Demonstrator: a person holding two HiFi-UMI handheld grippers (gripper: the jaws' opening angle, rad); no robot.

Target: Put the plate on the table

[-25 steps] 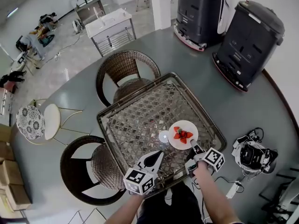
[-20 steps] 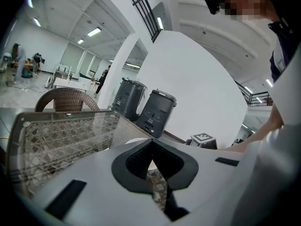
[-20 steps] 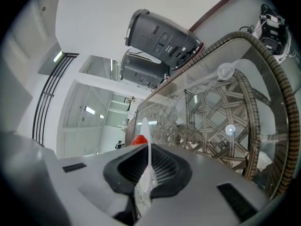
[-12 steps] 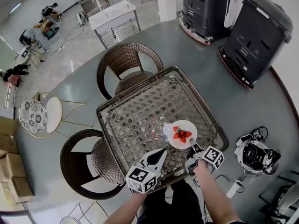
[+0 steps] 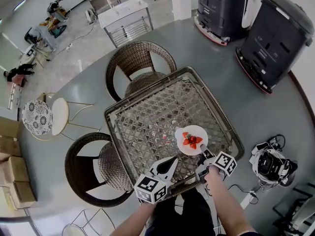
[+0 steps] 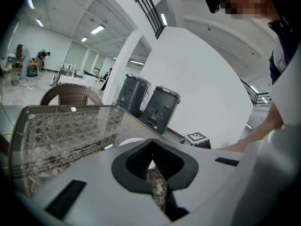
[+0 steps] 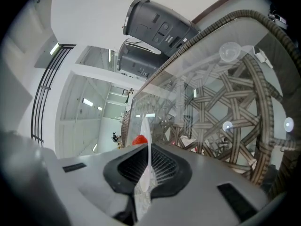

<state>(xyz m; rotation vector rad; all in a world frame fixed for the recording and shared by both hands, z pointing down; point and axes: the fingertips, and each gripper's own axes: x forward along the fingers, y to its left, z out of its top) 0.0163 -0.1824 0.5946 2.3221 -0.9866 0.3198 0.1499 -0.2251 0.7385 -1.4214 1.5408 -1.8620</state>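
Note:
A white plate [image 5: 191, 140] with cut strawberries [image 5: 191, 141] is over the glass top of the square wicker table [image 5: 147, 117], near its front right corner. My right gripper [image 5: 203, 153] is shut on the plate's near rim. In the right gripper view the plate [image 7: 144, 140] shows edge-on between the pads, with a red strawberry [image 7: 138, 139] just past them. I cannot tell whether the plate touches the glass. My left gripper [image 5: 171, 162] hovers over the table's front edge, left of the plate, its jaws shut on nothing [image 6: 151, 145].
Two wicker chairs stand at the table's far side [image 5: 140, 65] and left side [image 5: 93, 173]. Two dark grey machines [image 5: 275, 43] [image 5: 221, 9] stand at the back right. A device with cables [image 5: 268, 163] lies on the floor at the right. A white stool [image 5: 47, 117] is at the left.
The plate's pale reflection on the glass has drawn in under the plate, so the plate has come lower. Both grippers keep their places; the view has shifted slightly.

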